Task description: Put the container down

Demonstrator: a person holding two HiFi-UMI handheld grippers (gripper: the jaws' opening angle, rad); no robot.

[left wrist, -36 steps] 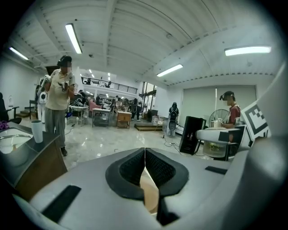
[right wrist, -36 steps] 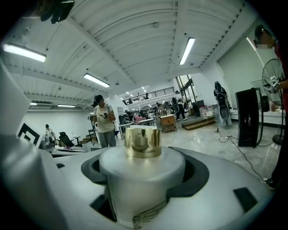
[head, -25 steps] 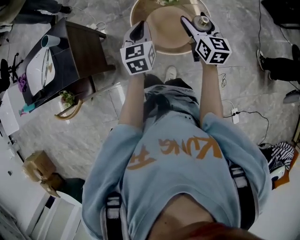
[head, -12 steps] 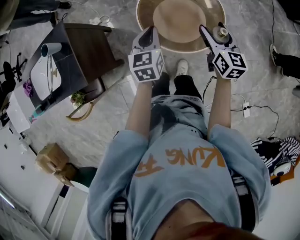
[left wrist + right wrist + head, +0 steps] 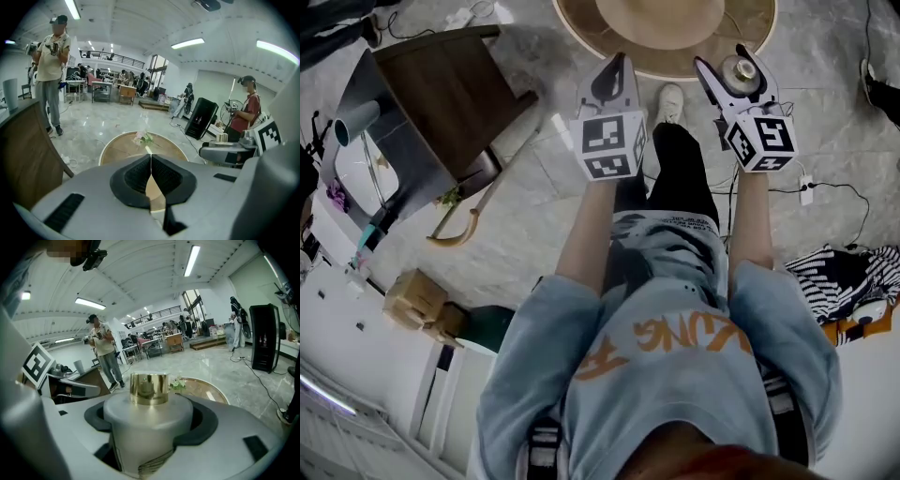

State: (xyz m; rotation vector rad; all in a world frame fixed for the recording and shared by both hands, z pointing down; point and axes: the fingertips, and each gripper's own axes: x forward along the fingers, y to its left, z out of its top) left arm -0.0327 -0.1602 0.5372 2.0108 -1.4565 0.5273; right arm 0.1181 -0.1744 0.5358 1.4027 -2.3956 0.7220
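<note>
My right gripper [image 5: 733, 67] is shut on a pale round container [image 5: 147, 437] with a shiny gold cap [image 5: 149, 388]; in the head view the container [image 5: 739, 71] shows between its jaws, held in the air in front of me. My left gripper [image 5: 617, 66] is shut, its black pads [image 5: 136, 177] touching with nothing between them. A round wooden table [image 5: 741, 28] stands ahead of both grippers, and the left gripper view shows a small spray of flowers [image 5: 142, 138] lying on the table [image 5: 117, 149].
A dark wooden desk [image 5: 450, 89] with a lamp stands at my left. Cables and a power strip [image 5: 807, 190] lie on the marble floor at right, with striped cloth [image 5: 844, 281] nearby. Other people stand around the hall; one [image 5: 52, 70] is beyond the desk.
Both grippers have drawn back from over the round table toward me, and the table has slid to the top edge of the head view. The right gripper still holds the container.
</note>
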